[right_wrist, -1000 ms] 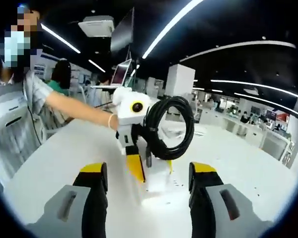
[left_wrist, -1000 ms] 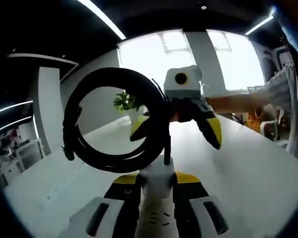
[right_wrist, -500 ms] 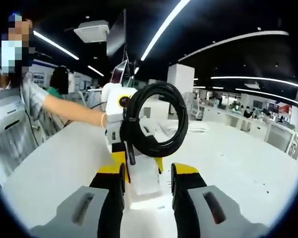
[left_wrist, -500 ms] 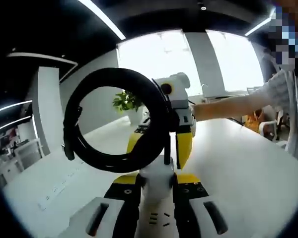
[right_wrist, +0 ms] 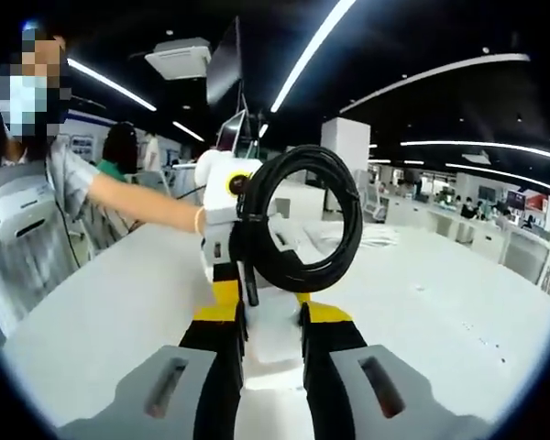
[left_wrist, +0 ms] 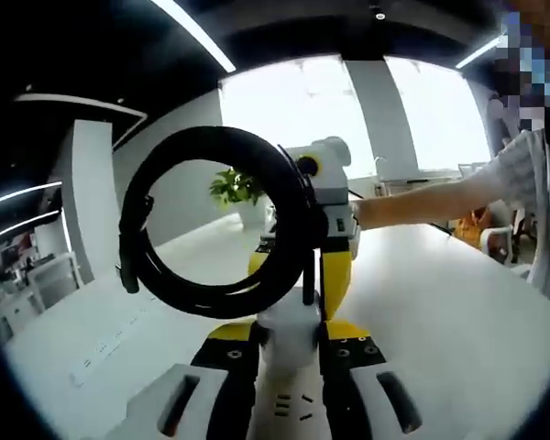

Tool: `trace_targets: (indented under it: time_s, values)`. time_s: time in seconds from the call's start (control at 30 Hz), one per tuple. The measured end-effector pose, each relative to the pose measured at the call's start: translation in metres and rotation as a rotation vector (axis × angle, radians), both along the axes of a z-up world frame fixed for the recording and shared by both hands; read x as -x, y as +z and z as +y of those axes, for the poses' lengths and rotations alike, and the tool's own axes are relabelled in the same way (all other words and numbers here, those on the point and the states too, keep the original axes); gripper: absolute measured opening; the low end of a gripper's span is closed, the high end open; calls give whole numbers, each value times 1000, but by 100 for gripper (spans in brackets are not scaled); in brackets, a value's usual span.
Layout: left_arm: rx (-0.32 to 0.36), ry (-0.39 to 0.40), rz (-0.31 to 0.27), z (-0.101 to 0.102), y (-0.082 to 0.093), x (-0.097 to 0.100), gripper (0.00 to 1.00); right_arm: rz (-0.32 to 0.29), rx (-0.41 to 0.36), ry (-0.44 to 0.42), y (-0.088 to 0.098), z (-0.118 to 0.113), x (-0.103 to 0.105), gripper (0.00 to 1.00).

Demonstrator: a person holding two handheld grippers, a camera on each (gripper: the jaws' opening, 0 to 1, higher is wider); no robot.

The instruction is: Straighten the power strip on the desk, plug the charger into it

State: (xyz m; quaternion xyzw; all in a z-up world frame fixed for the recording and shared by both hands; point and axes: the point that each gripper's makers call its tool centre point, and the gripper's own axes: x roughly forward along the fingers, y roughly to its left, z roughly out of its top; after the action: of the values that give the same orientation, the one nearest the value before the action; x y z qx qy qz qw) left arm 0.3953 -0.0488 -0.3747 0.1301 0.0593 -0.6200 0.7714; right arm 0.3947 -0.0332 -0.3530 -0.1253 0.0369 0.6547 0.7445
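Above the long white table, the white plastic power strip is held up in the air between both pairs of tongs, one pair at each end. From the left gripper view, the left tongs are clenched on the near end of the strip, their black and yellow jaws pressed against its sides, and the socket slots show on its face just below. The strip's thick black cable, bundled into a round coil, stands upright off the strip's end and hangs over the grip. Facing them from the far end, the right tongs reach in with yellow-tipped jaws, held by a bare forearm of a person in a striped sleeve. From the right gripper view, the right tongs are likewise clamped on the power strip, the black coil rising just beyond them, with the left tongs behind it. A green potted plant sits by the window at the table's far end.
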Motion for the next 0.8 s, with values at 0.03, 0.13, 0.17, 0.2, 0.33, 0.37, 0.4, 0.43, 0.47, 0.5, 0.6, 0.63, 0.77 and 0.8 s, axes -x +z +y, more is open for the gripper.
trace_targets:
  time_s: [0.03, 0.13, 0.17, 0.2, 0.33, 0.37, 0.4, 0.43, 0.47, 0.5, 0.6, 0.63, 0.77, 0.8]
  values:
    - [-5, 4, -4, 0, 0, -1, 25, 1, -3, 1, 0, 0, -1, 22]
    - [-40, 29, -7, -2, -7, -4, 26, 3, -11, -1, 0, -1, -2, 22]
    - [-48, 30, -11, -4, -9, -4, 27, 3, -11, -1, 1, -1, -2, 22]
    - [-52, 28, -14, -4, -9, -3, 29, 3, -10, -2, 1, 0, -2, 22]
    - [-2, 33, 20, -5, 0, -5, 38, -2, -7, -4, 0, -1, -1, 22]
    - [0, 39, 18, -4, 1, -6, 39, -2, -8, -5, 0, -1, -1, 22]
    - [-3, 44, 14, -3, 1, -7, 40, -2, -8, -6, 1, -1, -2, 22]
    - [-6, 52, 10, -2, 1, -8, 41, -2, -10, -7, 1, -1, -2, 22]
    - [-9, 58, 10, -1, 1, -9, 42, -1, -13, -8, 1, -1, -3, 22]
    - [-16, 64, 12, 1, 0, -9, 43, 2, -15, -9, 1, -1, -3, 22]
    - [-31, 73, 7, 6, -1, -10, 52, 8, -22, -10, 1, -1, -4, 22]
    - [-33, 74, 5, 8, -1, -9, 53, 8, -24, -10, 1, -1, -4, 22]
    - [-102, 85, -26, 23, -5, -5, 64, 2, -36, -11, 0, -3, -6, 22]
    - [-110, 87, -31, 25, -4, -4, 69, 1, -38, -11, 0, -3, -6, 22]
